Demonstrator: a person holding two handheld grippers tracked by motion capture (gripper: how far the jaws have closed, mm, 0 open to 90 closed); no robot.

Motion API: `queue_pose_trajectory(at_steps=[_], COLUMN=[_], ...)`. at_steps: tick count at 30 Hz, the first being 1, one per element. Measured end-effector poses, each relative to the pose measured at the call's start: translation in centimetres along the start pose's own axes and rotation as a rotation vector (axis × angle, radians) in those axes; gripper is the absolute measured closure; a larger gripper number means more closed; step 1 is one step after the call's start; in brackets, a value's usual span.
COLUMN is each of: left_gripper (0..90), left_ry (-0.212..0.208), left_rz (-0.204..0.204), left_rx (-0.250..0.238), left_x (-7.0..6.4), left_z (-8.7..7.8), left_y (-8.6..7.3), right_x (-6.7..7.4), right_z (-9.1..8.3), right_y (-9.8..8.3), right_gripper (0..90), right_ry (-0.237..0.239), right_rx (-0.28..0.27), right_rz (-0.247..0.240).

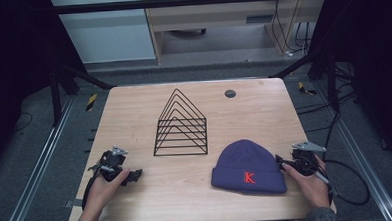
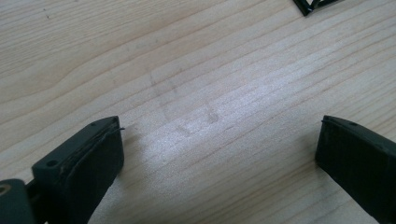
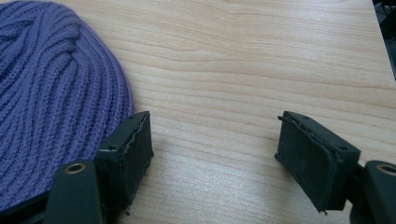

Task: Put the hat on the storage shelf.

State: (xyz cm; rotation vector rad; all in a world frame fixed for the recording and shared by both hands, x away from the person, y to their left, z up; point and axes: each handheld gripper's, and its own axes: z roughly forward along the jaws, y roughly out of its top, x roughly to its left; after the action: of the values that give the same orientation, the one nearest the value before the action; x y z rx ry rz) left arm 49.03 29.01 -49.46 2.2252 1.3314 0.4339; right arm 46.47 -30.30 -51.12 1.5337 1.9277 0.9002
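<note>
A purple knit beanie [image 1: 248,168] with a red letter K lies flat on the wooden table [image 1: 134,113], front right. Its ribbed side [image 3: 51,102] sits just left of my right gripper [image 3: 215,154], whose jaws stand wide apart over bare wood. In the high view that right gripper [image 1: 286,162] rests at the hat's right edge, held by a hand. My left gripper [image 1: 133,174] lies at the table's front left, also open [image 2: 219,154] with only wood between its jaws. A black wire rack [image 1: 180,125] stands mid-table.
A corner of the wire rack [image 2: 310,4] peeks in at the top of the left gripper view. A small dark round disc [image 1: 230,93] sits near the far edge. Cables trail off the table's right side. Metal frame rails run along both sides.
</note>
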Motion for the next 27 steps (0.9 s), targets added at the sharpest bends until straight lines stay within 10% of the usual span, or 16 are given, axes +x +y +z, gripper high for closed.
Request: queue_pose_trajectory(at_steps=[14, 27], left_gripper=[0.0, 0.0], left_ry=[0.0, -0.008], left_rz=[0.01, 0.023], left_rx=[0.003, 0.005], left_x=[-0.1, -0.3], left_z=[0.0, -0.1], left_y=[-0.1, -0.1], right_x=[0.2, 2.5], right_z=[-1.5, -1.7], right_y=[1.0, 8.4], right_gripper=[17.1, 30.1], right_ry=[-0.031, 0.056], right_rx=[-0.01, 0.099], right_rz=[0.018, -0.158])
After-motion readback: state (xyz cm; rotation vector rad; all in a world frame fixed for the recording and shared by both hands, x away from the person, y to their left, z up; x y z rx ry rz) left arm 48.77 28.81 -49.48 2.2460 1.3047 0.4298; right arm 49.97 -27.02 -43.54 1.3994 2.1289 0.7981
